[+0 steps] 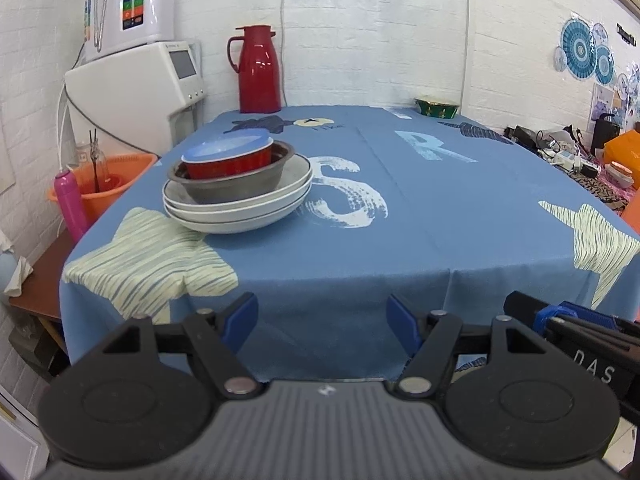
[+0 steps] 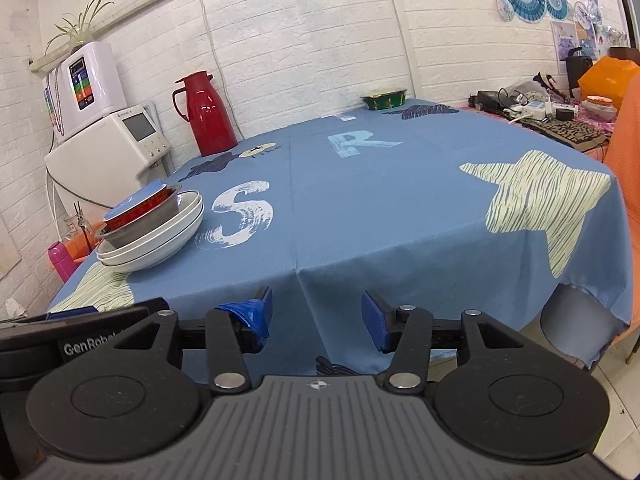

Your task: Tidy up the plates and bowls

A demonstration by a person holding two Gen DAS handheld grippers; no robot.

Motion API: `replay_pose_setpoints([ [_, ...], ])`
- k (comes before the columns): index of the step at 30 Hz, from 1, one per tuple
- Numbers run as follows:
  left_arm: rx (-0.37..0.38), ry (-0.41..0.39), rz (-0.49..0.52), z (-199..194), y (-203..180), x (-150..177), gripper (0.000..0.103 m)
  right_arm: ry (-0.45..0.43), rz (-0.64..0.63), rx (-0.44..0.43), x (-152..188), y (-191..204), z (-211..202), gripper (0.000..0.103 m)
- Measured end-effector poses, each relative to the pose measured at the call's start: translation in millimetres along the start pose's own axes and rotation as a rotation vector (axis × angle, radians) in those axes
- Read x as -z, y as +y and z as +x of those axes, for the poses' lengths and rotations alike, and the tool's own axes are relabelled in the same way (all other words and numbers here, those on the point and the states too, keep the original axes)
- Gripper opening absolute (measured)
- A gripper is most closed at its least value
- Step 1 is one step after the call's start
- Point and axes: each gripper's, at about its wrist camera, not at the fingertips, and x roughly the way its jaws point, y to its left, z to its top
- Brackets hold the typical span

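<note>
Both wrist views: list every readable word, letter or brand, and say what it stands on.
"S": large white letter on the blue tablecloth.
"R": pale blue letter on the same cloth.
"DAS": on the right gripper, seen from the left wrist view.
"GenRob": cut off, on the left gripper, seen from the right wrist view.
Water purifier panel text: too small to read.

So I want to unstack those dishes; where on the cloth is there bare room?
Open cloth lies between the dish stack and the green bowl, around the printed R. The near right star corner is bare too. The left edge is crowded: the stack sits there, with the red jug behind.
</note>
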Motion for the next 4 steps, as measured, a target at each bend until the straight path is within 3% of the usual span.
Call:
replay_pose_setpoints([
  [4, -0.014, -0.027, -0.011, -2.9, 3.3, -1.7, 0.069, 0.007, 0.012, -0.012, 1.0, 0.5, 0.3, 0.036],
])
